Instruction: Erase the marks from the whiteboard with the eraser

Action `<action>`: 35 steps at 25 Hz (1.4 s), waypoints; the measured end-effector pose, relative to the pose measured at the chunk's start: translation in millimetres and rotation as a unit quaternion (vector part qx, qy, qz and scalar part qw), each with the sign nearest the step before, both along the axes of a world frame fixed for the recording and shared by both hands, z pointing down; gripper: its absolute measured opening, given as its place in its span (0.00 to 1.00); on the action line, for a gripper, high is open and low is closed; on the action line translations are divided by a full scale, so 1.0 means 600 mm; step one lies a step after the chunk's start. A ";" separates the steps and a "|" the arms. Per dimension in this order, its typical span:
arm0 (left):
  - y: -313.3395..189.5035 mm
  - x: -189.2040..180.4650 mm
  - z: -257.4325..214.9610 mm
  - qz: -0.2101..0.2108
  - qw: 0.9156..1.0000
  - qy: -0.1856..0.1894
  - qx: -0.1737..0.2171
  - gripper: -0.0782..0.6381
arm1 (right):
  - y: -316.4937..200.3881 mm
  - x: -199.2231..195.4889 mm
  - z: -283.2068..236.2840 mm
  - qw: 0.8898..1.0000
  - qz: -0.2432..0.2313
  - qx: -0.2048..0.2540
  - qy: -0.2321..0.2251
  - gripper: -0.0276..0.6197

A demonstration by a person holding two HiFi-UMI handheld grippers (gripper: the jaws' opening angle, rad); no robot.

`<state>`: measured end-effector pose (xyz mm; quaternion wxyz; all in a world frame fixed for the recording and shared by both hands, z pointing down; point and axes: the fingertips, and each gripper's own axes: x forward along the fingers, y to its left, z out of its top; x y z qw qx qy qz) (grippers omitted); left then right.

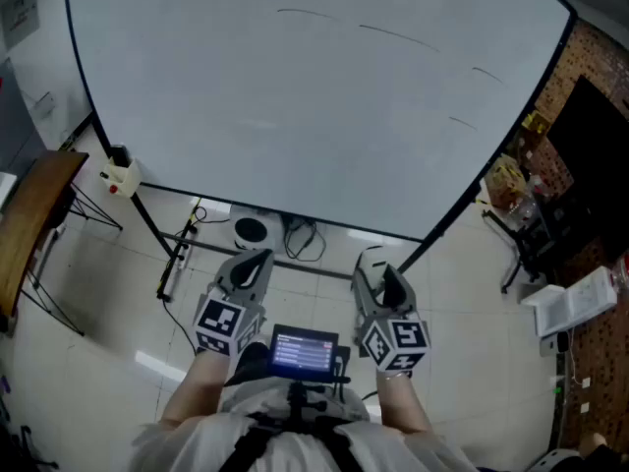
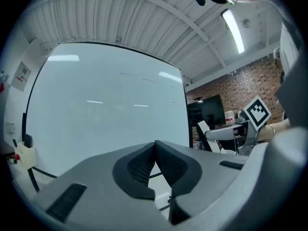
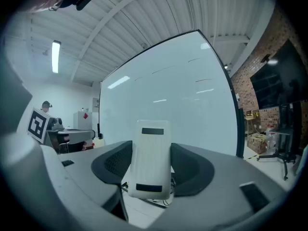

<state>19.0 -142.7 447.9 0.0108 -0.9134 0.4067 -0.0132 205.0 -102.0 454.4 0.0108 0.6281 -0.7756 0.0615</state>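
We can read no words: the wall notice (image 1: 20, 13) far left of the left gripper (image 1: 256, 261) and the small screen (image 1: 303, 352) just behind it are too blurred.

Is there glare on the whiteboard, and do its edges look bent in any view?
Head view: whiteboard evenly lit, no bright glare, edges bowed. Left gripper view: ceiling lights mirrored as pale streaks, frame curved. Right gripper view: similar streaks, border curved, eraser sharp.
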 end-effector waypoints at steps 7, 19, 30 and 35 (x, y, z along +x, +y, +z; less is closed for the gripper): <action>-0.122 -0.020 -0.037 0.016 1.000 0.004 0.023 0.10 | -0.106 -0.022 -0.032 1.000 0.019 0.020 0.001 0.44; -0.295 -0.037 -0.064 0.059 0.998 0.007 0.035 0.10 | -0.245 -0.049 -0.074 0.997 0.066 0.049 0.007 0.44; -0.315 -0.011 -0.057 0.037 0.999 0.006 0.025 0.10 | -0.304 -0.013 -0.151 0.994 0.049 0.096 0.032 0.44; -0.321 -0.002 -0.064 0.037 0.999 0.003 0.031 0.10 | -0.351 -0.019 -0.354 0.975 0.049 0.194 0.093 0.44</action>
